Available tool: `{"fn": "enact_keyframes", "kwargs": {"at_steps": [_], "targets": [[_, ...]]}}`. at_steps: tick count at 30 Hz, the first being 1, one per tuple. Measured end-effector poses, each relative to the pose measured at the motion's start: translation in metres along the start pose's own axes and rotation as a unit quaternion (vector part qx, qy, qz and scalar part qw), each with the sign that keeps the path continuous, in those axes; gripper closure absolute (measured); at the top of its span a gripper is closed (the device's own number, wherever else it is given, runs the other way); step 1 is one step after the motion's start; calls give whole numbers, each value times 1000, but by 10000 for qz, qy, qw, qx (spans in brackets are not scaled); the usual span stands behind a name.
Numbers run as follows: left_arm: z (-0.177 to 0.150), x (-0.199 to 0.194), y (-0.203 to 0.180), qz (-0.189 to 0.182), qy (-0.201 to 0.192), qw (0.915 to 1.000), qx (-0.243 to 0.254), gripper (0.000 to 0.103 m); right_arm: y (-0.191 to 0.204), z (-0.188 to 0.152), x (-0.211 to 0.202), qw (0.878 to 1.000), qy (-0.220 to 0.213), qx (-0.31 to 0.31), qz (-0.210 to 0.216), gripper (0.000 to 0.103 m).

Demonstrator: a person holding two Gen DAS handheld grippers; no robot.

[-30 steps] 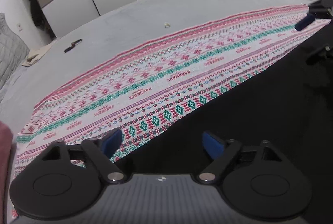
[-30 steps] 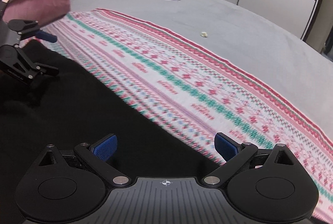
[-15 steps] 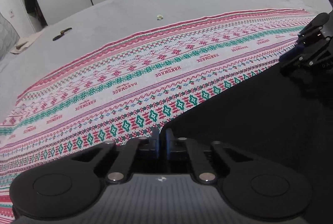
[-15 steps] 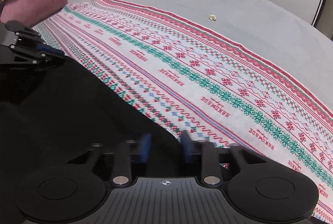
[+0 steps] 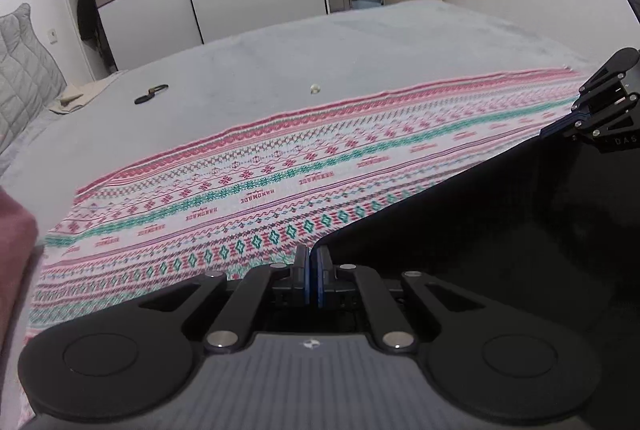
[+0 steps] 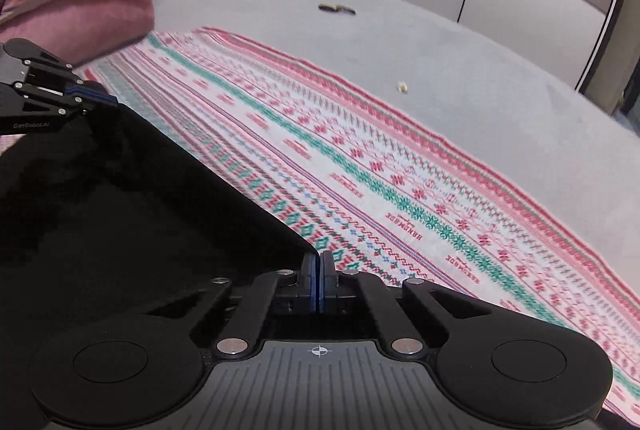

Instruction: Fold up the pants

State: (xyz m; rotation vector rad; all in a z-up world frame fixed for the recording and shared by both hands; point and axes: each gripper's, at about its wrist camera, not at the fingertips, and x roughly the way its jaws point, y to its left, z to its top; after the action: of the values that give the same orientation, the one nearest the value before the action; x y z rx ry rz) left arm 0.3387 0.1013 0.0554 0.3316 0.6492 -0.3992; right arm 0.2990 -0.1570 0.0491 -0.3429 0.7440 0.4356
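Left gripper (image 5: 313,262): you closed it on the black fabric pants' (image 5: 500,242) edge and lifted it.
Right gripper (image 6: 319,270): likewise closed on that edge, raised.

matt black pants (image 5: 500,230), woven patterned cloth (image 5: 280,166)

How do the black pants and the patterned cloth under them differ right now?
The pants are plain black; the patterned cloth is white with red and green bands. The pants' edge is pinched in both the left tongs and right tongs; the cloth lies flat, ungripped. Both are on the grey bed.
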Motion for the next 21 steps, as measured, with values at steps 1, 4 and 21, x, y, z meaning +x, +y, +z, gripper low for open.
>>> {"fn": "enact_keyframes", "kwargs": {"at_steps": [1, 4, 21], "targets": [[-3, -11, -2, -2, -34, 10000, -12, 73, 5, -2, -11, 10000, -33, -28, 16, 103], [-15, -42, -11, -26, -85, 10000, -14, 73, 19, -9, -40, 9999, -88, -59, 62, 103], [-143, -153, -65, -180, 45, 9942, -1057, 75, 132, -106, -128, 9995, 144, -222, 174, 103]]}}
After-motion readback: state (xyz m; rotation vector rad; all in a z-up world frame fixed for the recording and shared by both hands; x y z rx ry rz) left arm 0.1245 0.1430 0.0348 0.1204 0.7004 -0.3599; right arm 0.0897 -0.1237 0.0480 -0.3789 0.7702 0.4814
